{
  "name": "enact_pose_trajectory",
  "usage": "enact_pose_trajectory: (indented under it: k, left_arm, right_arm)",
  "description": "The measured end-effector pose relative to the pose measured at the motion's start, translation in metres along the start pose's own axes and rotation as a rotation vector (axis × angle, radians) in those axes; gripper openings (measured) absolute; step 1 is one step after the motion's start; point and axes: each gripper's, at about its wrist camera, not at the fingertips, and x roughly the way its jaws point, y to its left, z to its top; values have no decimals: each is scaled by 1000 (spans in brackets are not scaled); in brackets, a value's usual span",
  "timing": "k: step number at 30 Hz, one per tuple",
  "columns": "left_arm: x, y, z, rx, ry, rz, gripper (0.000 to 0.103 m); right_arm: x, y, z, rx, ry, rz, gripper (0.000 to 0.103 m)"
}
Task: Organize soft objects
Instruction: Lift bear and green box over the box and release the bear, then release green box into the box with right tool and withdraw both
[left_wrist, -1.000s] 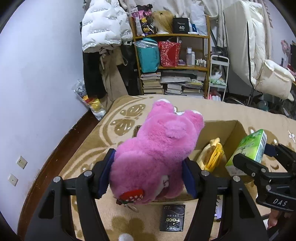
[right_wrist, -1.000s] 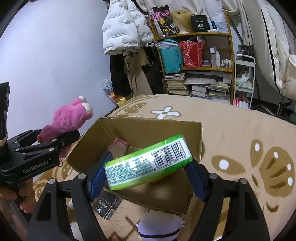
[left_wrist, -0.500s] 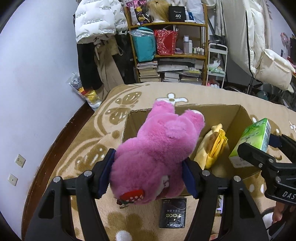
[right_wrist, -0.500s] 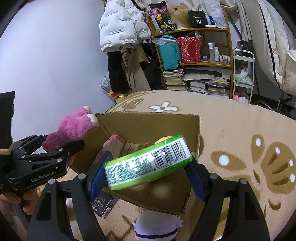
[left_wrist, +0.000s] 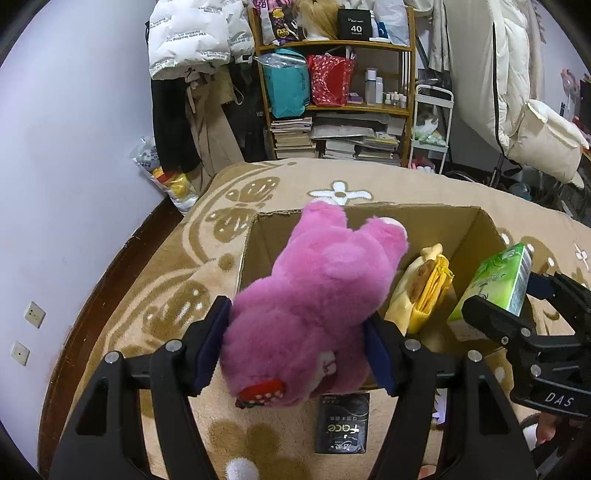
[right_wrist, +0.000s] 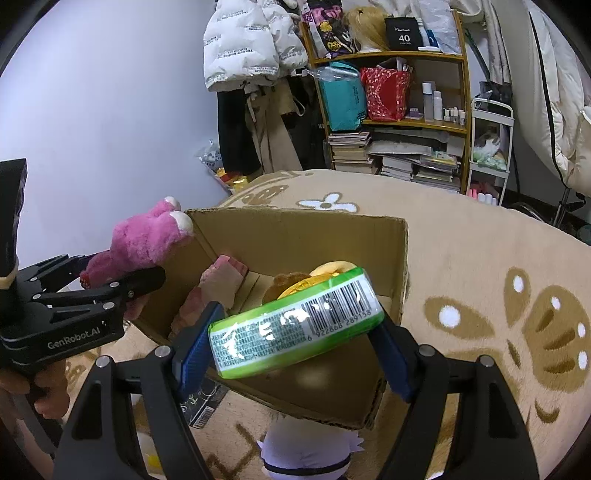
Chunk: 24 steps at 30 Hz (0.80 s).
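Note:
My left gripper (left_wrist: 295, 347) is shut on a pink plush bear (left_wrist: 317, 295), held above the near left part of an open cardboard box (left_wrist: 424, 218). The bear also shows in the right wrist view (right_wrist: 144, 240). My right gripper (right_wrist: 291, 332) is shut on a green tissue pack (right_wrist: 295, 325), held over the box's (right_wrist: 295, 229) near right edge; the pack shows in the left wrist view (left_wrist: 495, 280) too. Inside the box lie a yellow plush toy (left_wrist: 424, 288) and a pale pink soft item (right_wrist: 218, 284).
The box stands on a beige patterned rug (left_wrist: 207, 251). A black packet (left_wrist: 343, 424) lies in front of the box. A white-haired plush doll (right_wrist: 306, 446) lies below the box's near wall. A bookshelf (left_wrist: 340, 96) and hanging coats stand behind.
Both grippers have moved forward, bringing the box closer under them. The pink bear now hangs over the box opening. Both grips are unchanged.

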Motion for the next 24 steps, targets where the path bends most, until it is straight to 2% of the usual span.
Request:
enact_pose_trajectory:
  k: [10, 12, 14, 17, 20, 24]
  left_arm:
    - [0, -3, 1, 4, 0, -13, 67]
    - [1, -2, 1, 2, 3, -13, 71]
    - [2, -2, 1, 0, 12, -10, 73]
    - [1, -1, 2, 0, 16, -10, 74]
    - [-3, 0, 2, -1, 20, -13, 85]
    - [-13, 2, 2, -12, 22, -12, 91]
  right_arm:
    - [3, 1, 2, -3, 1, 5, 83]
    - [3, 0, 2, -1, 2, 4, 84]
    - [2, 0, 3, 2, -4, 3, 93]
    - [-5, -1, 6, 9, -30, 13, 100]
    - [-13, -3, 8, 32, -37, 13, 102]
    - [-24, -5, 7, 51, -44, -10, 103]
